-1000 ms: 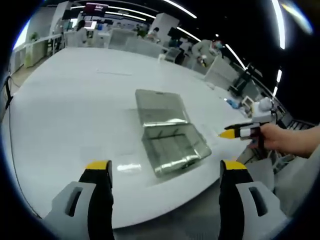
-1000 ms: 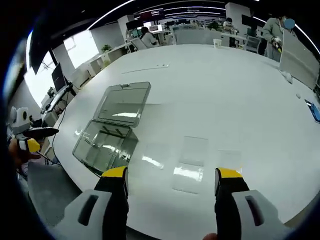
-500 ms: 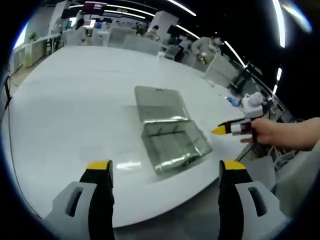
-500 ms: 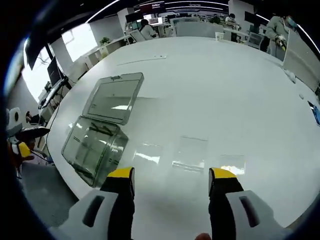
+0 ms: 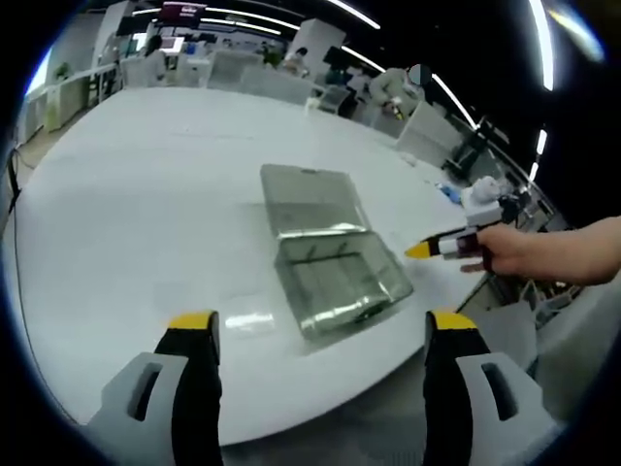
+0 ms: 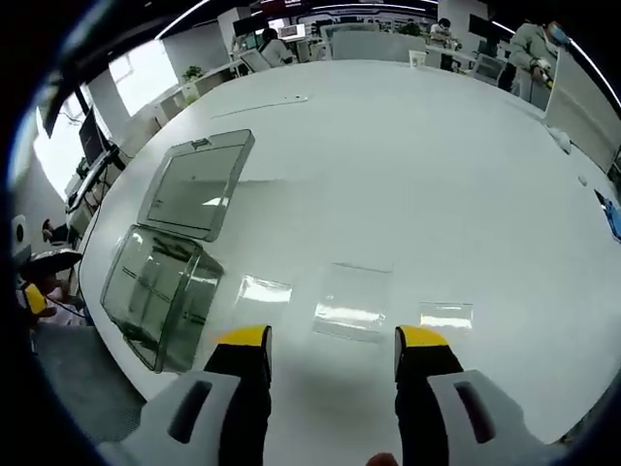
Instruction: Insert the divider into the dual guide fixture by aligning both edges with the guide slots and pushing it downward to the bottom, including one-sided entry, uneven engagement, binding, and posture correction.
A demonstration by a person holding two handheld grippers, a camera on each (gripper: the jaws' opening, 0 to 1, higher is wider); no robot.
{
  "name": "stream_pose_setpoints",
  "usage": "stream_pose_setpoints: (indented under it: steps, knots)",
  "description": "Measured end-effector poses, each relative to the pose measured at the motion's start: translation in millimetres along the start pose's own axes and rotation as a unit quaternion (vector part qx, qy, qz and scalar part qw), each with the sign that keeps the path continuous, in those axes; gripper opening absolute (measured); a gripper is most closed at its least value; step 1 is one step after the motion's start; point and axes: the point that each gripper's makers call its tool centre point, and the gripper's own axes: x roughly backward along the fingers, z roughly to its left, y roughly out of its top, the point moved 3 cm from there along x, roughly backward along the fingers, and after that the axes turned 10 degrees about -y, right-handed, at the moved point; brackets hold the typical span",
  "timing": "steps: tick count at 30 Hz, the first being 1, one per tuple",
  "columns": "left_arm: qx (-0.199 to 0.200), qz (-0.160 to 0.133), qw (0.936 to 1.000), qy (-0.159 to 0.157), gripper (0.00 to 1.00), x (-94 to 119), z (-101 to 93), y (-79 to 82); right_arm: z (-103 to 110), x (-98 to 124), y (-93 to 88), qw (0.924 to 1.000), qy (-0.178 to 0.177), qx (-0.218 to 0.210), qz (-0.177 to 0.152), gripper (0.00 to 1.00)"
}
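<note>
Here, right claw spread above a clear divider on the white counter; left claw spread, empty (open-lidded clear fixture ahead).

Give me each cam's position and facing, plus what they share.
Left gripper view: rides the left tongs, facing across the white table at the clear plastic box with open lid; the person's hand holds the right tongs.
Right gripper view: rides the right tongs, aimed down at clear flat divider sheets on the table.
Shared: box and table.
</note>
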Motion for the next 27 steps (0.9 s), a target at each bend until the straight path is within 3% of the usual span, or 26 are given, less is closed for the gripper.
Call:
stream_pose_setpoints:
  steps: [27]
  knots:
    - [0.0,0.003,1.0,0.008,0.84,3.6,2.8,-0.9,-6.5,-21.9,-1.8,0.9988,-0.034,0.022,0.026,0.41]
